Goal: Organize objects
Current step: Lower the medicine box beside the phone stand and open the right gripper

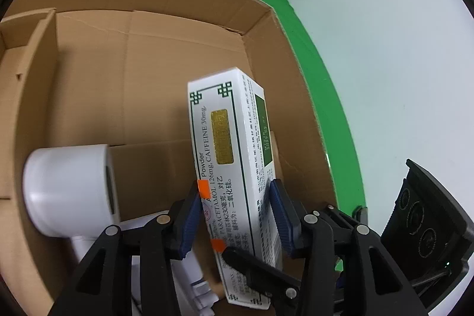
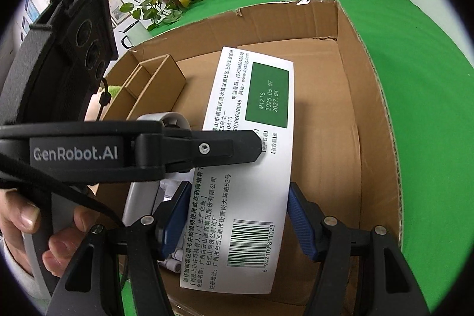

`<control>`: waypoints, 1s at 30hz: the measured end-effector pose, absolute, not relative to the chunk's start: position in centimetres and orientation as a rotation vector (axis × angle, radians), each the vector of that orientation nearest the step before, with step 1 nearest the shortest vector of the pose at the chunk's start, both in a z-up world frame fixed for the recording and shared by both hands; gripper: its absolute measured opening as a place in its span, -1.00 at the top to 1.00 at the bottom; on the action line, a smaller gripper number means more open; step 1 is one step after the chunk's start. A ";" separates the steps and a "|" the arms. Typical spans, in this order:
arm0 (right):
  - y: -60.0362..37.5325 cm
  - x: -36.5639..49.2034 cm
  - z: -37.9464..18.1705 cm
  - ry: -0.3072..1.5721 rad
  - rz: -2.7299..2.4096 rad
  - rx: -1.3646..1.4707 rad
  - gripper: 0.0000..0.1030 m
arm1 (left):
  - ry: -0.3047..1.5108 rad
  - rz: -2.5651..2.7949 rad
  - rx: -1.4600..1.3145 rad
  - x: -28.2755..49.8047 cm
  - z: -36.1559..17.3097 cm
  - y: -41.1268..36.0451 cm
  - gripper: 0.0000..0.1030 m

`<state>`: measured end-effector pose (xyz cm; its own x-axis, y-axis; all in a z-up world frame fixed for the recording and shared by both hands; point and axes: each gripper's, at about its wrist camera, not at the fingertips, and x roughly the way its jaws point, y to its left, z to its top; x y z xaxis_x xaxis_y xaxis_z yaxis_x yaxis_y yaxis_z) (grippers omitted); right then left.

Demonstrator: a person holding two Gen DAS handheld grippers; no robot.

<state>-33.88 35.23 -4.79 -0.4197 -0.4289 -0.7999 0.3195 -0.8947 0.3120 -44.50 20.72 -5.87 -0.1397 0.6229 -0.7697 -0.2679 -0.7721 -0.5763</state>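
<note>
The cardboard box looks matt and rough brown, while the medicine box at 5 o'clock is smooth printed paperboard.

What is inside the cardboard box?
Inside the cardboard box: a white medicine carton between the left claw fingers, and a white hair dryer. The floor beneath them is hidden.

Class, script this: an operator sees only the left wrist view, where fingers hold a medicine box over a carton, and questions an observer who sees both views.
Operator: What's on the box's hidden side?
Observer: The medicine box carries a barcode at its near end.
Operator: Where's the right gripper?
Observer: The right gripper straddles that barcode end. I cannot tell whether its fingers press it.
Operator: I can't read the green panel.
Observer: The green panel reads M1216, 2025.05.07, 2027.04.
</note>
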 end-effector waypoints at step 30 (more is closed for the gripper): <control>32.0 -33.9 -6.3 0.161 -2.436 1.593 -0.23 | -0.442 2.305 -1.306 -36.1 0.2 5.4 0.08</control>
<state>-33.91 32.00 -6.33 -0.3852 -0.1281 -0.9139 0.2471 -0.9685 0.0316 -36.12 5.42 0.22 -0.4490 0.5295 -0.7197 -0.2255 -0.8466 -0.4822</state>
